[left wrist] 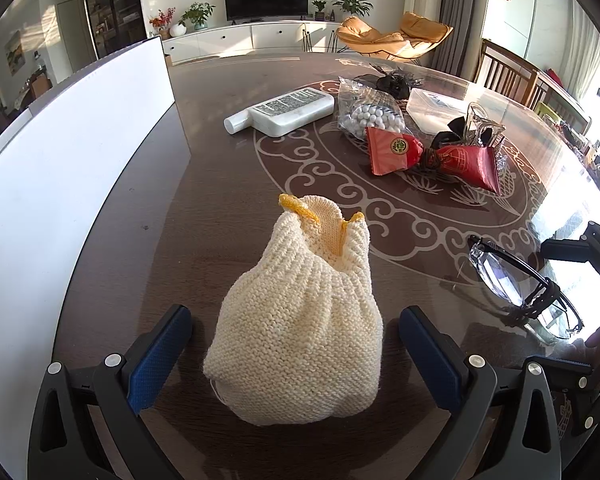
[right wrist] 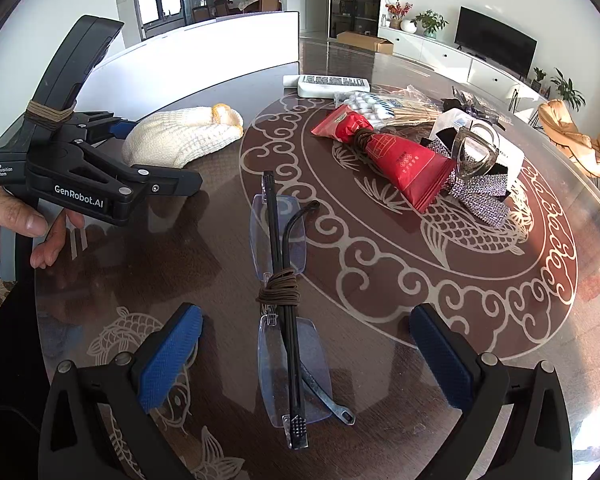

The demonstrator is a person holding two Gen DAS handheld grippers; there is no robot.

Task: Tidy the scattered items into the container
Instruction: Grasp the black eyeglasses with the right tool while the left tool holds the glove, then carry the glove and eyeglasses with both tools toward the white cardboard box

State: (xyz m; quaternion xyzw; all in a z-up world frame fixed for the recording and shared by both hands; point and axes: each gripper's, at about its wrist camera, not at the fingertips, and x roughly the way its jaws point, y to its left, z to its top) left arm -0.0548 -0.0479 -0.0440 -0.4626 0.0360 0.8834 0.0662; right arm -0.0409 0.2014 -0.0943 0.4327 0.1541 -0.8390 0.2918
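Observation:
A cream knitted glove (left wrist: 300,320) with a yellow cuff lies on the round dark table (left wrist: 220,184). It sits between the spread blue pads of my left gripper (left wrist: 296,320), which is open and not pressing on it. Folded rimless glasses (right wrist: 284,304), bound with a brown cord, lie lengthwise between the fingers of my right gripper (right wrist: 306,320). That gripper is open too, with wide gaps either side. The white container (left wrist: 80,160) stands at the table's left, seen from the right wrist as a long white wall (right wrist: 220,44) behind the glove (right wrist: 180,136).
Further across the table lie a white bottle (left wrist: 284,110), a bag of cotton swabs (left wrist: 372,114), red packets tied together (left wrist: 432,156), a clear hair clip (right wrist: 474,152), a rhinestone bow (right wrist: 480,196) and a clear plastic box (left wrist: 432,110). A hand (right wrist: 16,220) holds the left gripper.

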